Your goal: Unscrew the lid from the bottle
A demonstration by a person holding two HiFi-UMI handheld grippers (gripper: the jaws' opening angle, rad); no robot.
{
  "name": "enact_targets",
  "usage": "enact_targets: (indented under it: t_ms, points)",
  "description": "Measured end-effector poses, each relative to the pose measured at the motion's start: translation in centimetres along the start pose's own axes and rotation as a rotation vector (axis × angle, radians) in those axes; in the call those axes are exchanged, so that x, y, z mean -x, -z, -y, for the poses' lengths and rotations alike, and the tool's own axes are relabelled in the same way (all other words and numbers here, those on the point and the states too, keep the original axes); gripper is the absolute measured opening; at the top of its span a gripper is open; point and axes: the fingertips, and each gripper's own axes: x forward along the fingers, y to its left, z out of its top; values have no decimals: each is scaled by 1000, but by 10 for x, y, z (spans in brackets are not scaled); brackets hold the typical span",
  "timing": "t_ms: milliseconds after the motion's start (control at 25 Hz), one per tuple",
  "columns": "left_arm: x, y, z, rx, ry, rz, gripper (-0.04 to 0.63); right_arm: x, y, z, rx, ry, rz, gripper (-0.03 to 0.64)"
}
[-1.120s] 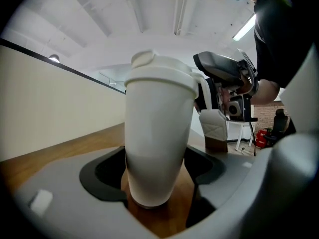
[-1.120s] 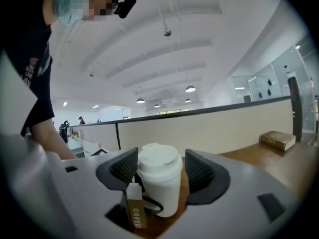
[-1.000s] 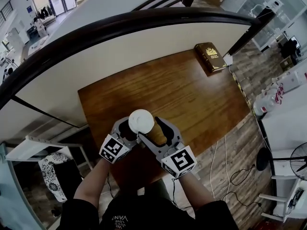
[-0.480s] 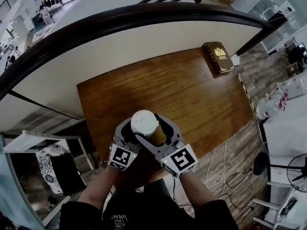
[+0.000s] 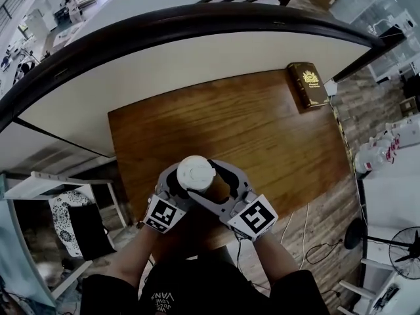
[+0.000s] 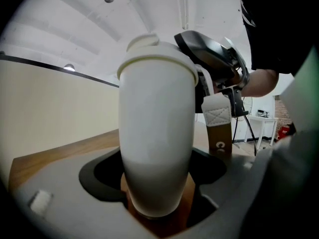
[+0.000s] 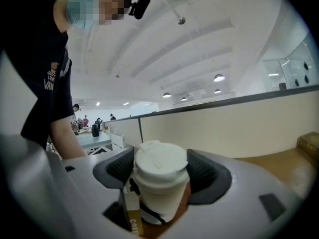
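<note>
Since both claws come in from the person's side, the left claw (image 6: pixel 157 185) sits low, closed on the body of the bottle (image 6: pixel 157 128). The right claw (image 7: pixel 160 178) sits high with the lid (image 7: pixel 160 163) between its jaws, which stand wide and clear of the rim on either side. The bottle is upright, its long axis vertical, over the near edge of the wooden surface (image 5: pixel 249 123). The lid lies straight ahead of the right claw, so that claw looks like the one to close and twist. Against a second ago, the right claw's jaws have just been opening and now straddle the lid loosely, while the bottle and the left claw's hold look unchanged. A brown book (image 5: pixel 308 84) lies at the far corner.
</note>
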Motion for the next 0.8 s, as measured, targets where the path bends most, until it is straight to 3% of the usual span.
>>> enact_targets:
  t_ms: [320, 560, 680, 800]
  points:
    - [2, 1, 2, -37, 114, 2, 370, -2, -2, -5, 106, -436, -26, 319]
    - [2, 3, 1, -40, 129, 9, 370, -2, 2, -9, 296, -769, -85, 319]
    - [4, 2, -1, -12, 94, 20, 370, -7, 4, -11, 311, -823, -136, 319]
    - [7, 2, -3, 11, 52, 31, 370, -10, 1, -11, 282, -778, -147, 319]
